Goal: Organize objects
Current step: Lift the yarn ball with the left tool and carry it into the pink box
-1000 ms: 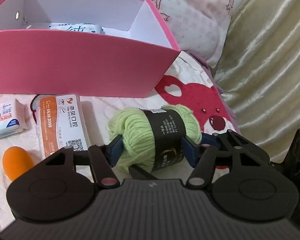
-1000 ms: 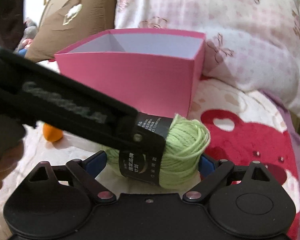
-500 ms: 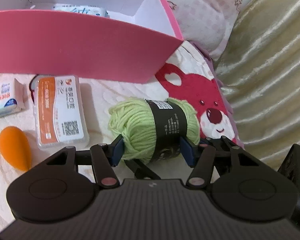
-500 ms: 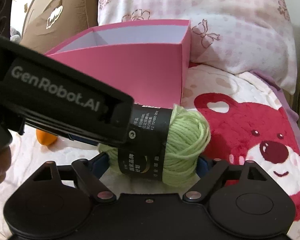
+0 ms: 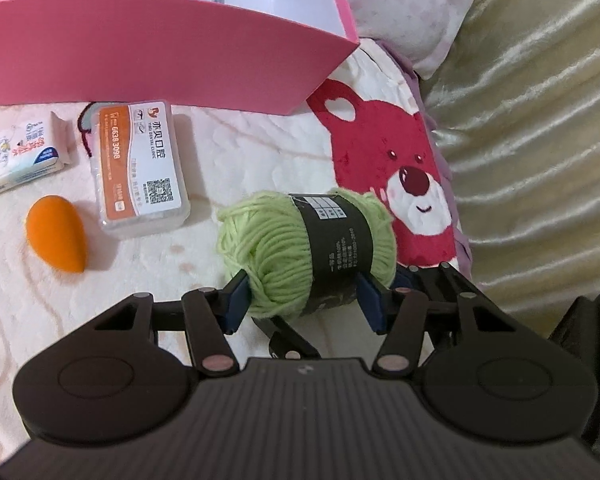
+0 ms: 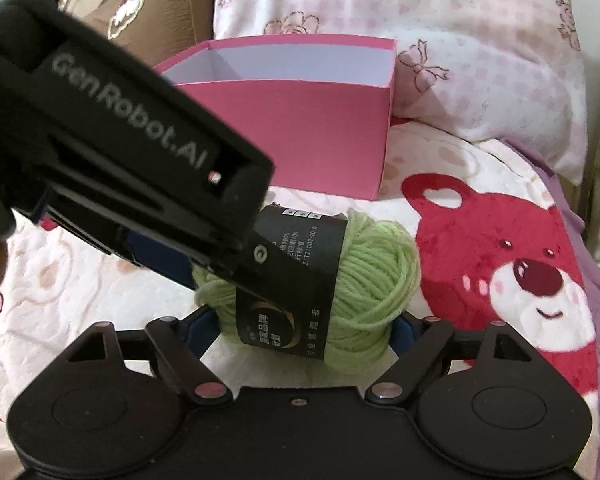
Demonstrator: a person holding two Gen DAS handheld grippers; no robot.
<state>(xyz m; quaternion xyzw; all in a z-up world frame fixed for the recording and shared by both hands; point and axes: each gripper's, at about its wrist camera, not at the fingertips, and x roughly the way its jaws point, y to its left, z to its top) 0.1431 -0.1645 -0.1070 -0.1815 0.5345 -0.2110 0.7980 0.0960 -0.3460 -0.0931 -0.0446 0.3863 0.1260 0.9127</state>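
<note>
Yarn (image 5: 300,256), at lower centre of the frame on the bed (image 5: 180,248), is being pinched by the left tongs (image 5: 304,300), whose jaws have just been closing; the right tongs (image 6: 300,330) are being held spread around it, below the pink box (image 6: 300,120).

Left hand-held gripper (image 5: 304,300) angled down, jaws just closing — right hand-held gripper (image 6: 300,330) spread wide.

Your left wrist camera looks steeply down, close over the green yarn ball with black paper band (image 5: 306,254); the open pink cardboard box (image 5: 160,48) lies at eleven o'clock. Your right wrist camera shares yarn (image 6: 364,284) and box (image 6: 300,128), at twelve o'clock.
</note>
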